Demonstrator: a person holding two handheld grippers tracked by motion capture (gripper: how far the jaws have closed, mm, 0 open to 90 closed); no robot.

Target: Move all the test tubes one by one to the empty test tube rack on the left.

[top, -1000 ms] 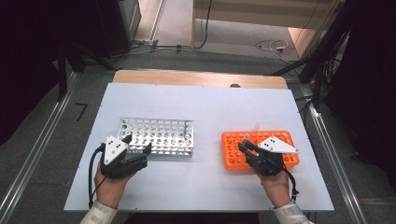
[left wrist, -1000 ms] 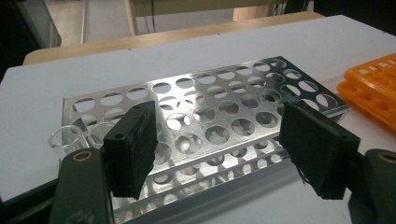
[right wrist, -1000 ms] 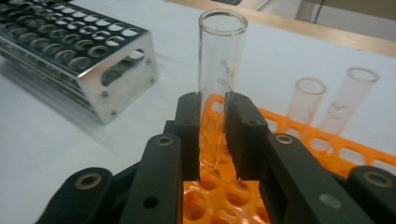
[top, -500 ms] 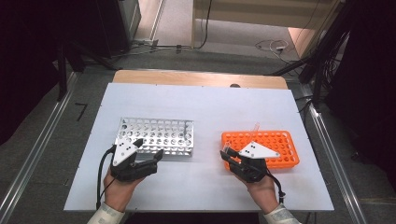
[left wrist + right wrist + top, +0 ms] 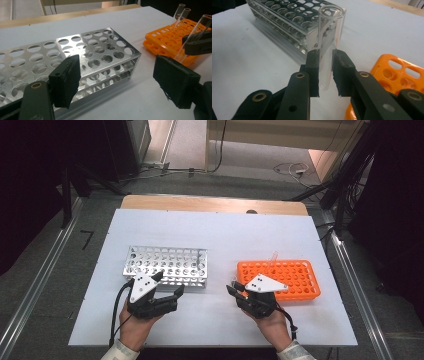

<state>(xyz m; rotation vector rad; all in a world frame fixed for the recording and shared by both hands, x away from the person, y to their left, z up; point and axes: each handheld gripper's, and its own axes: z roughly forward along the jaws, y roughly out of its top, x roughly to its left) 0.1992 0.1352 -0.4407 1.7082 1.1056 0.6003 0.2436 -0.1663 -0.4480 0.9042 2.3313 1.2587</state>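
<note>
My right gripper [image 5: 325, 72] is shut on a clear glass test tube [image 5: 328, 37], held upright over the white table between the two racks. In the high view the right gripper [image 5: 233, 289] points left, just off the orange rack [image 5: 295, 275]. From the left gripper view, that tube [image 5: 197, 27] rises out of its black jaws. My left gripper [image 5: 115, 75] is open; its jaws have just been opening, with nothing between them. It sits by the near right corner of the metal rack [image 5: 75, 55], whose holes look empty. In the high view the left gripper [image 5: 170, 284] points up and right.
Two more glass tubes [image 5: 183, 15] stand tilted at the far side of the orange rack [image 5: 170, 40]. The metal rack [image 5: 167, 265] lies left of centre on the white board [image 5: 215, 230]. A wooden strip [image 5: 200, 202] runs along the far edge.
The right gripper has moved left off the orange rack with the tube in it. The left gripper has moved right along the front of the metal rack.
</note>
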